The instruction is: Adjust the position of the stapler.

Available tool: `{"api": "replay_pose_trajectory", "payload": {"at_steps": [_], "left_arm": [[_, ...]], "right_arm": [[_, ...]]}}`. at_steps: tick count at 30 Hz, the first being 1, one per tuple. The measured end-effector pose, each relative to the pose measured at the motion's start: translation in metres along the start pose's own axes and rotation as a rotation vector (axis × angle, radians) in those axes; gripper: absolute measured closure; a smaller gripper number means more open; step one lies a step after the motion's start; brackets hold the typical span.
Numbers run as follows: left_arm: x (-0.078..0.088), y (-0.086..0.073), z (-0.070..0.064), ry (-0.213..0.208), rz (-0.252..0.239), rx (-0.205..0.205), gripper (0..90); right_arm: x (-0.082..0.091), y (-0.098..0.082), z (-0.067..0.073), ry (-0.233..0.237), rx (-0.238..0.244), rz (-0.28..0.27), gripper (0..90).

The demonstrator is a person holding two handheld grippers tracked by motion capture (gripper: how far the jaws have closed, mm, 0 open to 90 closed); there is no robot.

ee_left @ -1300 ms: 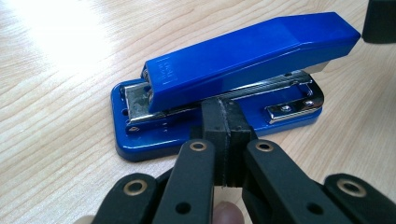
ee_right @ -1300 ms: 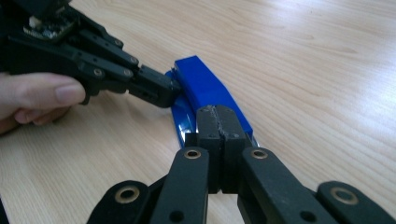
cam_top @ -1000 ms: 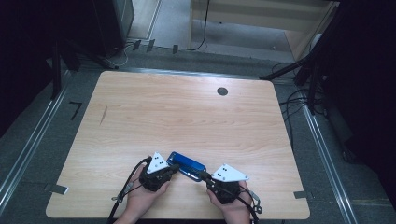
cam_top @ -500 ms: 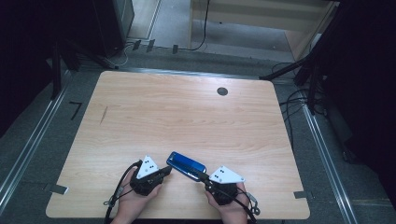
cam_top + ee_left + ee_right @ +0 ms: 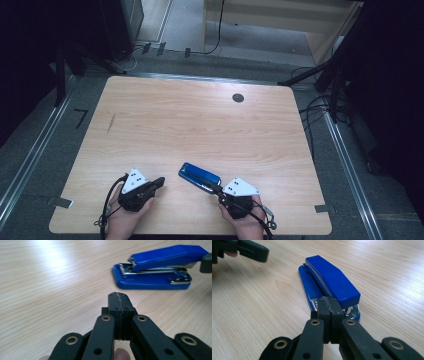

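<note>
A blue stapler (image 5: 199, 175) lies on the wooden table (image 5: 200, 125) near its front edge, between my two grippers. My left gripper (image 5: 159, 182) rests to the stapler's left, apart from it, jaws pressed together with nothing in them. In the left gripper view its shut tips (image 5: 118, 295) point toward the stapler (image 5: 155, 267). My right gripper (image 5: 214, 188) is shut too, its tips at the stapler's near right end. In the right gripper view those tips (image 5: 328, 300) sit against the stapler (image 5: 329, 280) at its hinge end; I cannot tell whether they touch it.
A small dark round cap (image 5: 238, 98) sits in the table's far right part. Cables (image 5: 320, 107) and stand legs lie on the floor beyond the right and far edges. The left gripper's tip (image 5: 254, 251) shows at the top left of the right gripper view.
My left gripper has slid left, away from the stapler, opening a gap between them. The right gripper and the stapler have stayed in place.
</note>
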State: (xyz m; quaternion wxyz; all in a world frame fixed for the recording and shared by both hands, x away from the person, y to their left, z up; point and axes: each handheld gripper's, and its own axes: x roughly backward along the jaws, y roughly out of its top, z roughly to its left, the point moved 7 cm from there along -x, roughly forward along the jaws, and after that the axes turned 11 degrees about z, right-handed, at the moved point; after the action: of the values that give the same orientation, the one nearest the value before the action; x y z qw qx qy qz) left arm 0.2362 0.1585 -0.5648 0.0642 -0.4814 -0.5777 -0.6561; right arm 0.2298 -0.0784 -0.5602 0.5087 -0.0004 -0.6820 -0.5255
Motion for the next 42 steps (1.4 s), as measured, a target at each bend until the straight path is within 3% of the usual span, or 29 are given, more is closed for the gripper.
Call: {"api": "replay_pose_trajectory", "payload": {"at_steps": [13,24,31,38,42], "left_arm": [[0.033,-0.014,0.038,0.064,-0.05,0.102,90.0],[0.052,-0.029,0.063,0.114,-0.069,0.155,90.0],[0.064,-0.039,0.074,0.126,-0.112,0.162,71.1],[0.076,-0.044,0.085,0.158,-0.15,0.181,37.9],[0.08,-0.044,0.088,0.163,-0.162,0.197,29.5]], "right_arm": [[-0.008,0.002,-0.006,-0.01,-0.002,0.001,90.0],[-0.011,0.005,-0.021,-0.029,-0.025,-0.002,90.0],[-0.013,0.009,-0.032,-0.039,-0.037,-0.009,90.0],[-0.016,0.013,-0.039,-0.045,-0.048,-0.011,90.0],[-0.017,0.014,-0.042,-0.044,-0.048,-0.012,90.0]]}}
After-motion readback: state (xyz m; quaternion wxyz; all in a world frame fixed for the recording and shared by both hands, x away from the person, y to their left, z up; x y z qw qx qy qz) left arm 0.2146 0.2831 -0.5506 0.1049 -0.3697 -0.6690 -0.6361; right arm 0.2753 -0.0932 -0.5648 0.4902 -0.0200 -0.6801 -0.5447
